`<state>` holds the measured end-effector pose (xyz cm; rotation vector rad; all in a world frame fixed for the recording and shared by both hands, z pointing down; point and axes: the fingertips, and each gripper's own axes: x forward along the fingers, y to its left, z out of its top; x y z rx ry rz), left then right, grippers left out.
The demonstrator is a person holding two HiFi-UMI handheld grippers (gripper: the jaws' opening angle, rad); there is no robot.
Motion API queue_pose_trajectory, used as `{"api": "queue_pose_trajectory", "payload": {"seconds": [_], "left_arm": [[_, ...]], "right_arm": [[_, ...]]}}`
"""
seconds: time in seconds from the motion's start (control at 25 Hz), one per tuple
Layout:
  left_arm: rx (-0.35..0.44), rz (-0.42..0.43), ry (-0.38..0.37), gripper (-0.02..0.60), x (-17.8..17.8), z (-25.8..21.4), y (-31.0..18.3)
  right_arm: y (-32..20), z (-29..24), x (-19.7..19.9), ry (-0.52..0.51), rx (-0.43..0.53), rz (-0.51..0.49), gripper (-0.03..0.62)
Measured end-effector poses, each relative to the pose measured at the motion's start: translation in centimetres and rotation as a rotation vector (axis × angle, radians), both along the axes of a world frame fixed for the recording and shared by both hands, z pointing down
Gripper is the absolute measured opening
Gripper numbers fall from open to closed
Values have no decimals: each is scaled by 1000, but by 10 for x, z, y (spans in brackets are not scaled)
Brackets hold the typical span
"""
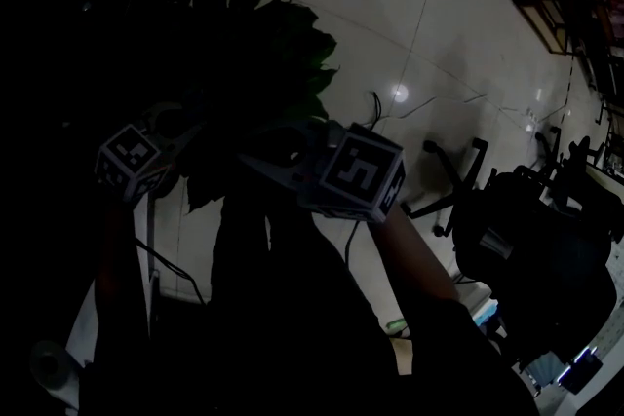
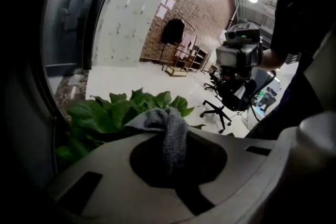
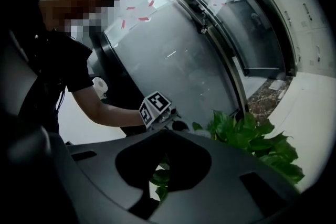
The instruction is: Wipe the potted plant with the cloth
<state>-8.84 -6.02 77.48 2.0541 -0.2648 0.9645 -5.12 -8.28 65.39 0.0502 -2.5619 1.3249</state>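
Held grey cloth (image 2: 172, 136) pinched in left gripper (image 2: 164, 165), just above green leaves of potted plant (image 2: 113, 113), beside glass wall (image 3: 173, 60), pale tiled floor (image 1: 390, 15) beyond. Closed right gripper (image 3: 163, 165) on one leaf (image 3: 159, 178) among foliage.

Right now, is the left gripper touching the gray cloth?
Touching. The left gripper view shows the left gripper pinching the cloth between its fingers, with the cloth hanging down from them.

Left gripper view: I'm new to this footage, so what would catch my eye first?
A grey cloth hangs clamped in the left hand-held gripper, centre frame. Just behind it, at lower left, the potted plant spreads bright green leaves against the pale floor.
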Motion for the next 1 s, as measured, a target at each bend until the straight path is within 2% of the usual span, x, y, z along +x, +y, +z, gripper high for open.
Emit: {"api": "queue_pose_trajectory", "payload": {"seconds": [0.08, 0.12, 0.2, 0.32, 0.4, 0.64, 0.76, 0.84, 0.88, 1.0], "left_arm": [[-39, 40, 41, 14, 14, -10, 21], [-38, 32, 61, 14, 21, -20, 25], [-7, -44, 101, 14, 30, -49, 13], [79, -224, 173, 14, 36, -104, -33], [135, -315, 221, 14, 38, -146, -61], [248, -406, 295, 14, 47, -244, -110], [245, -463, 339, 14, 56, -274, -111], [229, -493, 356, 14, 67, -288, -102], [221, -493, 351, 14, 72, -292, -97], [171, -484, 281, 14, 80, -287, -85]], "right_arm": [[-1, -4, 4, 5, 17, -4, 2], [-1, -8, 6, 3, 18, -2, 2], [-3, -20, 11, -2, 15, 10, 2], [-16, -44, 18, -12, 31, 41, 2], [-28, -66, 22, -29, 39, 78, 2], [-58, -127, 34, -56, 71, 128, 2], [-49, -155, 32, -123, 0, 120, 2], [-18, -177, 24, -193, -107, 52, 2], [4, -189, 17, -226, -160, -14, 2], [86, -226, -5, -319, -282, -328, 2]]}}
